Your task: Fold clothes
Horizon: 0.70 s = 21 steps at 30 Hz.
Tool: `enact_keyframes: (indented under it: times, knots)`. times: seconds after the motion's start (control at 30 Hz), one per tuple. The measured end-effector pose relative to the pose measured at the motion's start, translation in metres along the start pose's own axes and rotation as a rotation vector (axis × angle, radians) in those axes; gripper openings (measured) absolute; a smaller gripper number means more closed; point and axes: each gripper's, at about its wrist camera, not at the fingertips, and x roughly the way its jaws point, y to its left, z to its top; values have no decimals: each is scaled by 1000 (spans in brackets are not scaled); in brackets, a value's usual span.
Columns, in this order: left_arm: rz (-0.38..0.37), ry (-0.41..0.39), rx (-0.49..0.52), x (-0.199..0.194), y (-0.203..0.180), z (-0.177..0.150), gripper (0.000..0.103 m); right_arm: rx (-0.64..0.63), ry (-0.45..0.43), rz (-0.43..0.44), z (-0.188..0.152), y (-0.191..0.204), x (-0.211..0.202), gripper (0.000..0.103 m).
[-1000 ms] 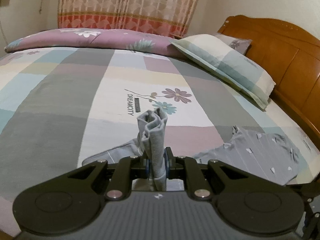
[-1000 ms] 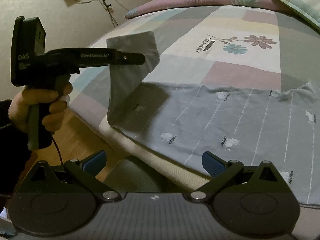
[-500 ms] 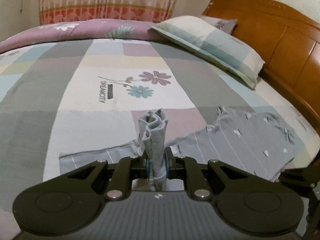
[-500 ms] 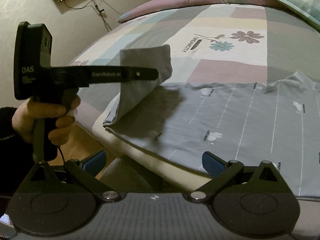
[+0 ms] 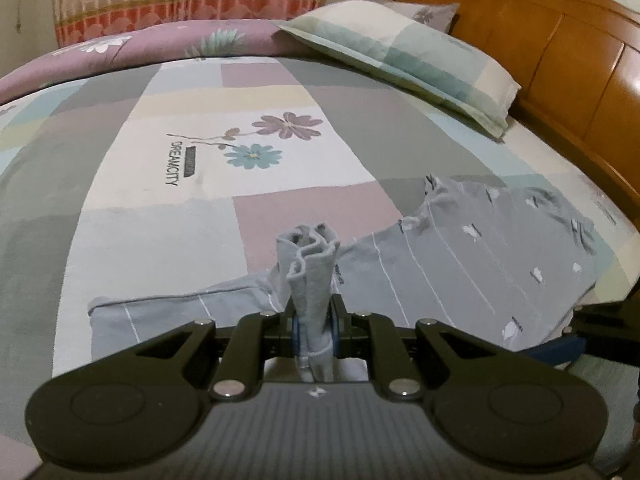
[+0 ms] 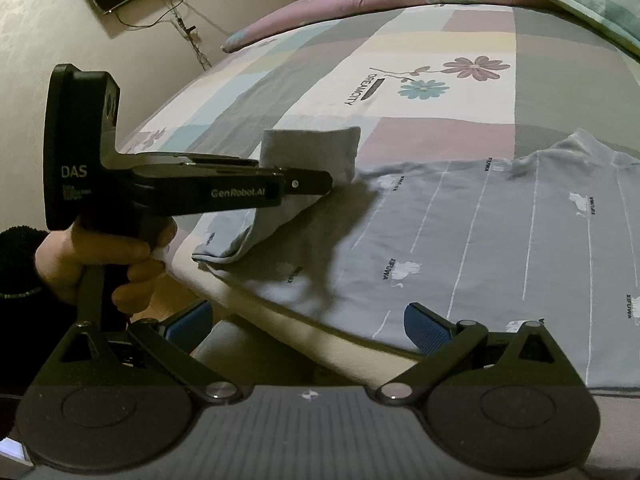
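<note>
Pinching a bunched corner of the grey shirt [image 5: 460, 272], the left claw [image 5: 313, 330] lifts it over the bed [image 5: 160, 240] to fold; the right claw [image 6: 308, 322] hangs spread, empty.

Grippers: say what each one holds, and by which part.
Left gripper is shut on the grey shirt, pinching its bunched sleeve cuff. Right gripper is open, holding nothing.
</note>
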Motion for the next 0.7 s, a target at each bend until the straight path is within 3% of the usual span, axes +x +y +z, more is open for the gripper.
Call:
enact_keyframes:
  times: [0.4, 0.7]
  knots:
    - [-13, 37, 29, 12, -8, -4, 14, 27, -12, -11, 0, -7, -1, 103]
    - [-63, 31, 63, 1, -16, -2, 23, 36, -17, -26, -1, -7, -2, 103]
